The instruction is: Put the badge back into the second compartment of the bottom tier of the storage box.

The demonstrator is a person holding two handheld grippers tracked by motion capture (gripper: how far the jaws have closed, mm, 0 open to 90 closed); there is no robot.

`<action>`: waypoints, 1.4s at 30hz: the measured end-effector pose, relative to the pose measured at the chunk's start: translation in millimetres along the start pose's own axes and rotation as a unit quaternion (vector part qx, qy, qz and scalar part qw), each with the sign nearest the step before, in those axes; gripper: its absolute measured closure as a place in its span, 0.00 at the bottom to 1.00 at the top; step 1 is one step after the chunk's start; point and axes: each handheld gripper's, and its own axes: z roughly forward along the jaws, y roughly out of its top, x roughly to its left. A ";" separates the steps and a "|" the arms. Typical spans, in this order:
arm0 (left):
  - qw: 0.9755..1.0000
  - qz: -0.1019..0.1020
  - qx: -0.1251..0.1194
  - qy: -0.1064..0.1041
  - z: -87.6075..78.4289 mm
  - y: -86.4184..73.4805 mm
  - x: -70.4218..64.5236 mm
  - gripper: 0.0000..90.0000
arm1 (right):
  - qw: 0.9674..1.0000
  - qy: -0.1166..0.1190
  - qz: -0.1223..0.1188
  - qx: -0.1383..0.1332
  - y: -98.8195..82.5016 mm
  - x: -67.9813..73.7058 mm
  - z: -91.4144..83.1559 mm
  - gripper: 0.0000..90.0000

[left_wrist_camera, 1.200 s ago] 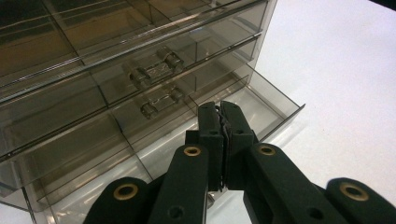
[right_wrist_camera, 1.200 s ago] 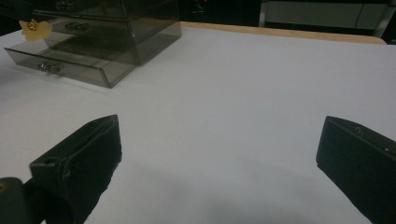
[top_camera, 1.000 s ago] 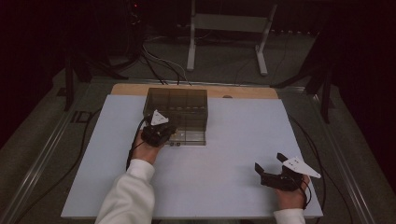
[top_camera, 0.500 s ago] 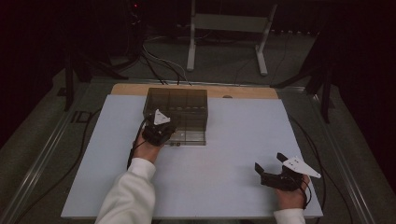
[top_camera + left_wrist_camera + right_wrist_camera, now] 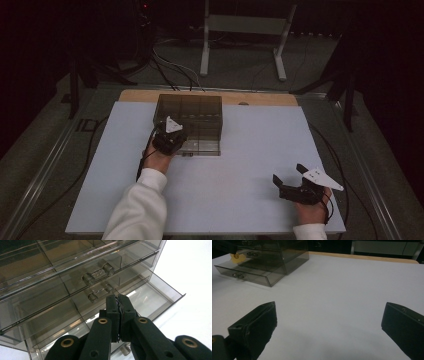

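While the left gripper [image 5: 119,315] has stayed at the smoky drawer unit [image 5: 192,117] over the last second, jaws pressed together, empty, bottom drawer [image 5: 150,296] pulled out just beyond their tips, right gripper [image 5: 292,184] idles wide open over bare tabletop [image 5: 260,150] — probably between steps.

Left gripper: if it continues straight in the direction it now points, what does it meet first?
Probably the front of the smoky clear drawer cabinet. The left gripper, jaws shut, points at the drawer handles, just above the pulled-out bottom drawer. Exact depth is unclear.
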 end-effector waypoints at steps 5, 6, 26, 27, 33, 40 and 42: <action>1.000 0.001 0.004 0.003 2.1 0.7 1.0 1.00 | 1.000 0.000 0.000 0.000 0.0 0.0 0.1 0.00; 1.000 0.001 0.004 0.005 3.2 0.8 1.3 1.00 | 1.000 0.000 0.000 0.000 0.0 0.0 0.1 0.00; 1.000 -0.001 0.018 0.009 14.3 -0.9 7.1 1.00 | 1.000 0.000 0.000 0.000 -0.1 -0.4 -0.5 0.00; 1.000 -0.001 0.019 0.009 14.8 -1.0 7.2 0.99 | 1.000 0.000 0.001 0.000 -0.1 -0.5 -0.5 0.00; 1.000 0.000 0.025 0.011 17.3 -1.0 8.4 1.00 | 1.000 0.001 0.001 0.000 -0.2 -0.6 -0.3 0.00; 0.999 0.002 0.031 0.013 19.2 -1.6 9.3 1.00 | 1.000 0.001 0.001 0.001 -0.6 -0.9 0.1 0.00; 0.999 0.002 0.033 0.013 19.7 -1.9 9.7 1.00 | 1.000 0.001 0.001 0.001 -0.5 -0.9 -0.1 0.00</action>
